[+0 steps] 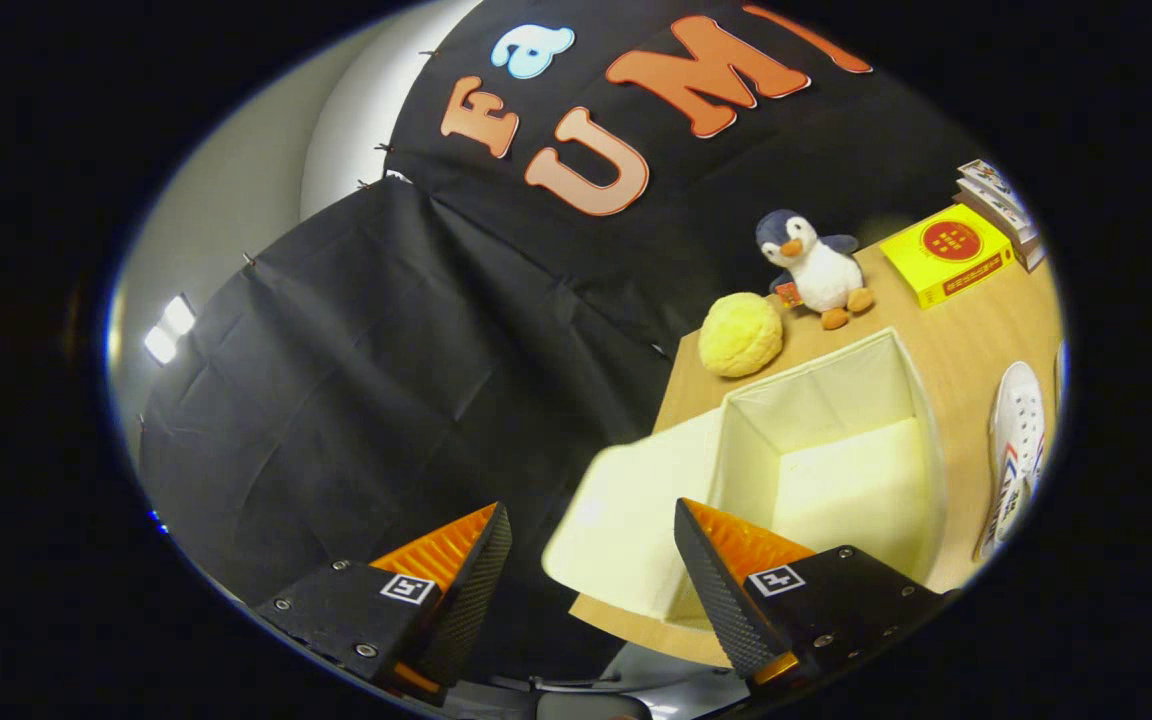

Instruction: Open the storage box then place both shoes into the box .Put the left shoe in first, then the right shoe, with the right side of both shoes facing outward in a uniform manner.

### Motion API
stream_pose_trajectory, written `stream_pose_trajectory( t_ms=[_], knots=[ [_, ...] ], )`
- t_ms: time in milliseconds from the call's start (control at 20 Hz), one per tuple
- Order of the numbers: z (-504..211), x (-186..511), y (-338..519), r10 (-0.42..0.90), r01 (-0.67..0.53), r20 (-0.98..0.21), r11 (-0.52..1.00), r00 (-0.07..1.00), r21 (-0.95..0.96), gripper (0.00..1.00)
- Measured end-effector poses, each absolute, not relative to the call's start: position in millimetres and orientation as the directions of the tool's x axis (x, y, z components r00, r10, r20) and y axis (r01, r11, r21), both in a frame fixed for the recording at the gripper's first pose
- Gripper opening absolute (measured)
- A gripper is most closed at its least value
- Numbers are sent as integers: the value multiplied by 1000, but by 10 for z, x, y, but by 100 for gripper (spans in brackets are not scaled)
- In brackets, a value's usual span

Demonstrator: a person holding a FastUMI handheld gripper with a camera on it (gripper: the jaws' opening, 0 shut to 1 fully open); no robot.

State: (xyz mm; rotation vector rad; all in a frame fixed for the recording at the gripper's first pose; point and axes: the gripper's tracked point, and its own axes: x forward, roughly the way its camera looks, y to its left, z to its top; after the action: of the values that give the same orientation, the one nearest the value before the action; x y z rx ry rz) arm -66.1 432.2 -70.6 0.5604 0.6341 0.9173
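The pale cream fabric storage box (836, 450) sits on the light wooden table (956, 340), just ahead of my right finger. It is open, and I can see its bare inside. Its soft cream lid flap (626, 520) hangs out over the near left edge of the table, and part of it lies between my two fingers, a little beyond them. My right finger covers the near corner of the box.

My gripper (591, 575) is open wide. My fingers hold nothing and touch nothing. My left finger is off the table, in front of the black cloth wall (366, 400).

To the right of the box lies a white canvas shoe with red and blue stripes (1016, 450), flat on the table, just beside the box wall. I cannot tell if it is the left or the right shoe.

Beyond the box, at its far left corner, sits a round yellow fuzzy ball (740, 334). Next to the ball a small grey and white penguin plush toy (816, 265) sits up. Farther right is a flat yellow box with a red circle (946, 255), and a small stack of books (1001, 205) behind it.
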Motion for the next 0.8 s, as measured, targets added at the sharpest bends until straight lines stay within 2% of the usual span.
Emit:
stream_pose_trajectory(
  t_ms=[450,700,800],
  knots=[
    [-1664,92,2521,494,-296,-459,849,738,437,98],
    [-2145,287,1868,324,-164,-545,933,773,321,96],
    [-2303,329,1755,288,-147,-566,948,772,283,91]
  ],
)
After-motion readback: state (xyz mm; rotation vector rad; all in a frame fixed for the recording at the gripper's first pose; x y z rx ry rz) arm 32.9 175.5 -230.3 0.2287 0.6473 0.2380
